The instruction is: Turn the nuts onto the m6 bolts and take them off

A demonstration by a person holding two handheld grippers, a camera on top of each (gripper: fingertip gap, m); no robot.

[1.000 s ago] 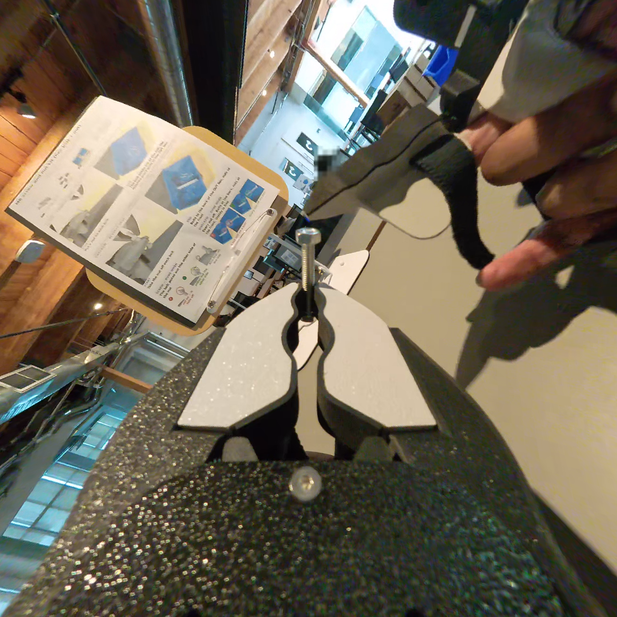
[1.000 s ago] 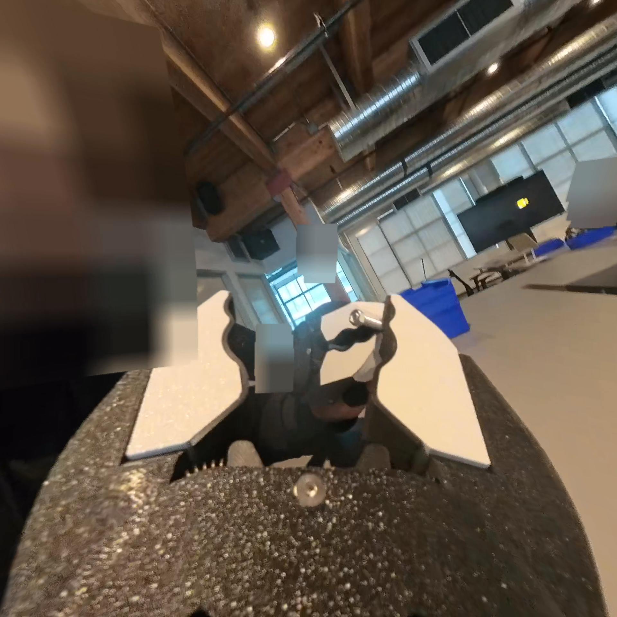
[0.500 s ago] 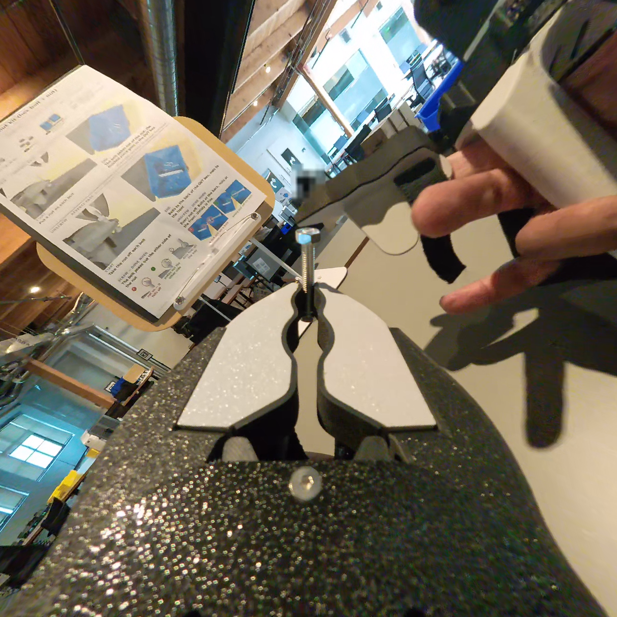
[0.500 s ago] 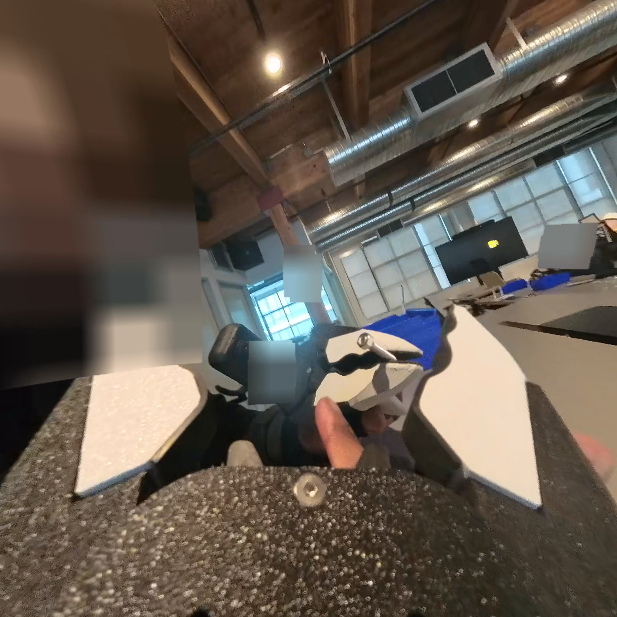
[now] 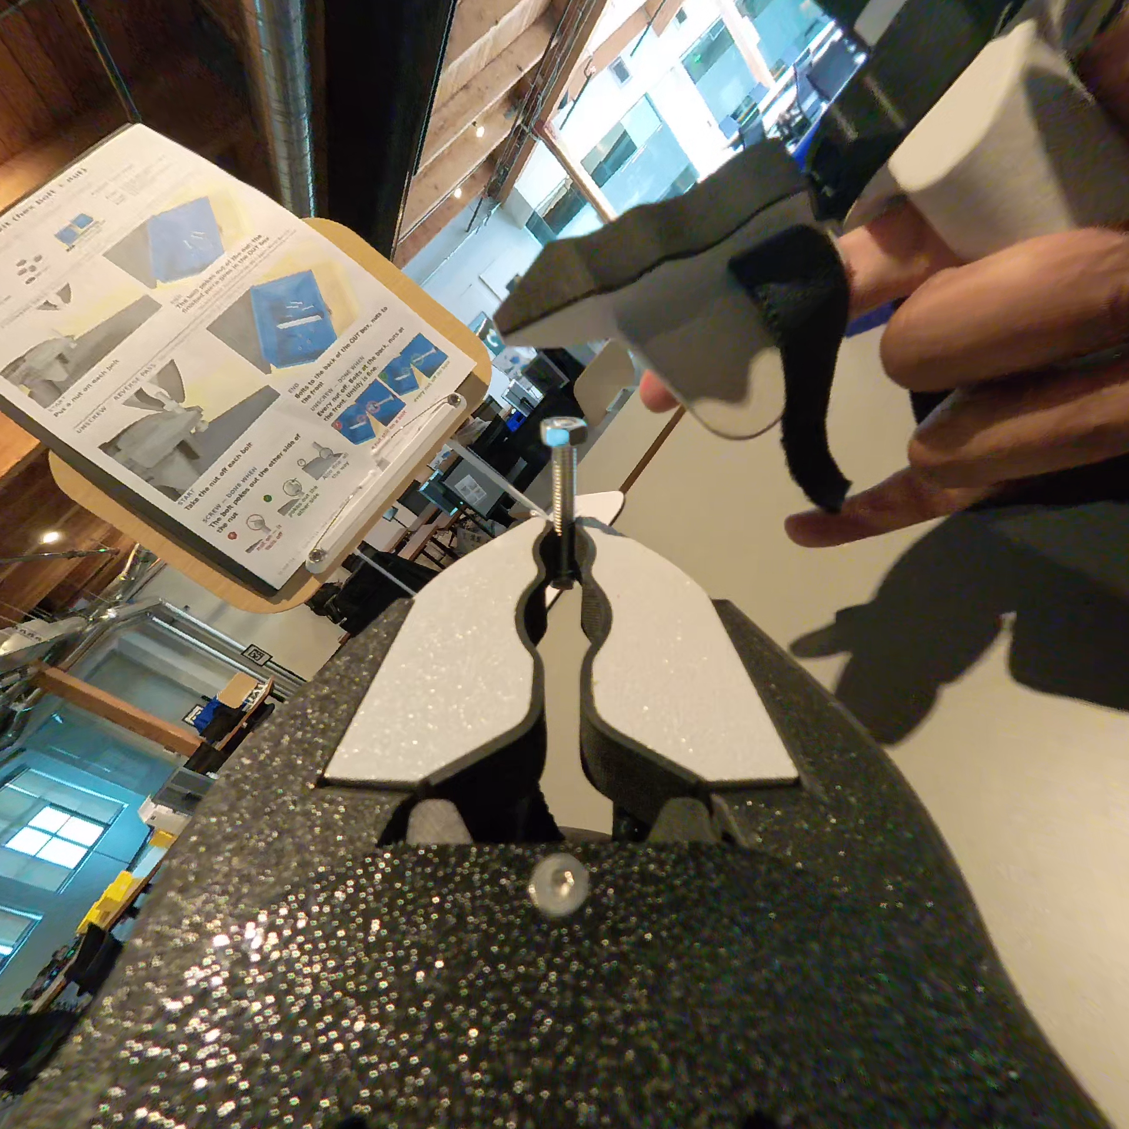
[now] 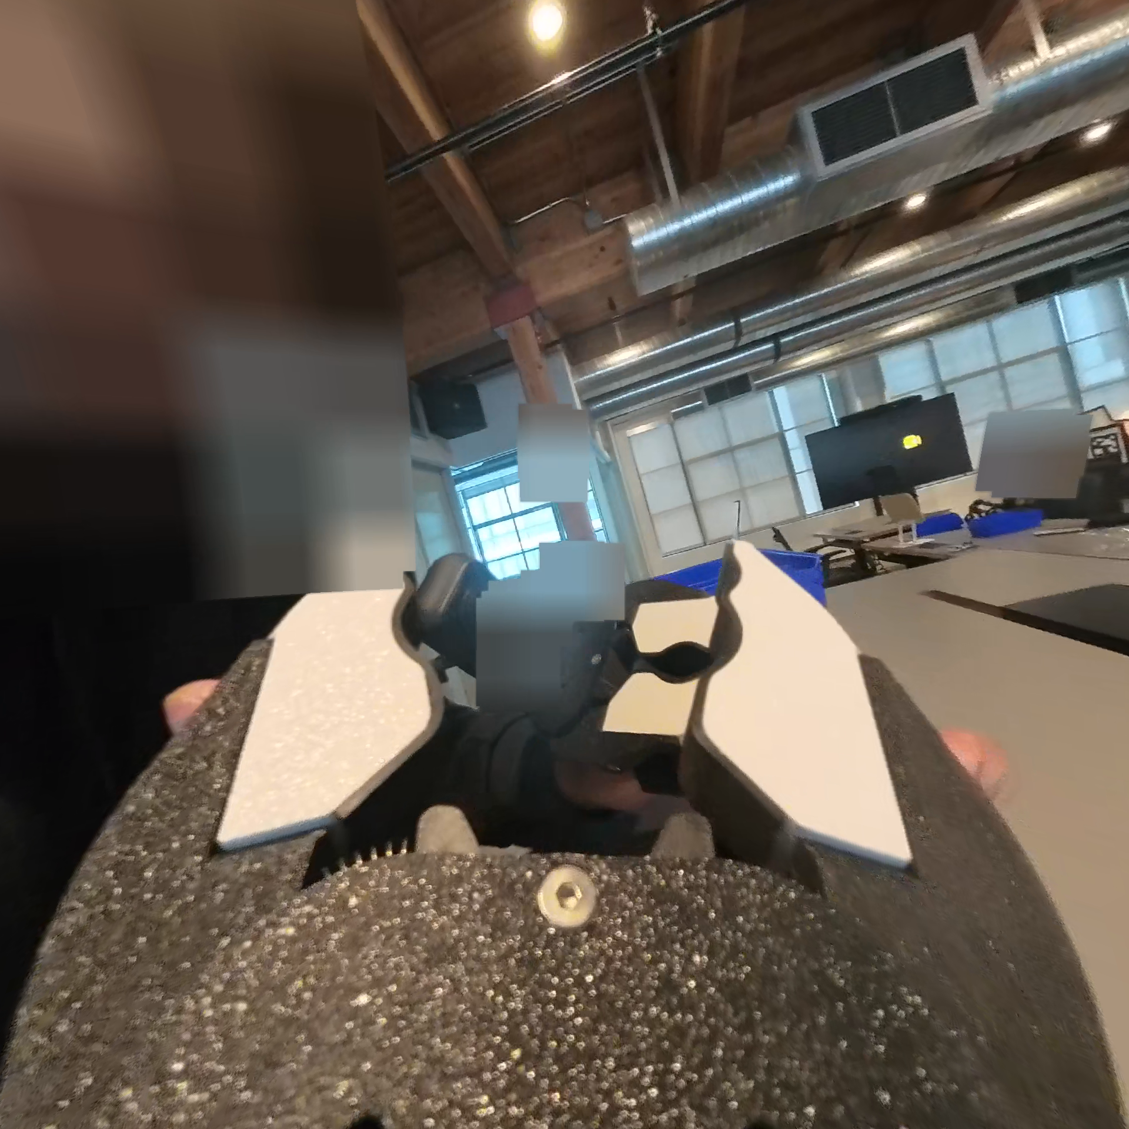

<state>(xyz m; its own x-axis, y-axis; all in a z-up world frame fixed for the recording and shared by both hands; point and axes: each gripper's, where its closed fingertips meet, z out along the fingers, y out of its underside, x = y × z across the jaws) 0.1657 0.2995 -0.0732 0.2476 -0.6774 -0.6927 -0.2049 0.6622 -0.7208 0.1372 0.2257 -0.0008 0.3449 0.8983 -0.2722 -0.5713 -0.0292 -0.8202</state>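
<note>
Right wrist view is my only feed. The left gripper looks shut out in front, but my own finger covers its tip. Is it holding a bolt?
Observer: Yes. In the left wrist view the left gripper is shut on a bolt. It clamps the threaded end, and the hex head points away from the gripper.
Operator: Any nut on it?
Observer: None shows on the bare thread between the fingertips and the head.
Operator: Where is my gripper relative to the head?
Observer: The right gripper is open. In the left wrist view, one of its fingers sits just past the bolt head, with a visible gap and no contact.
</note>
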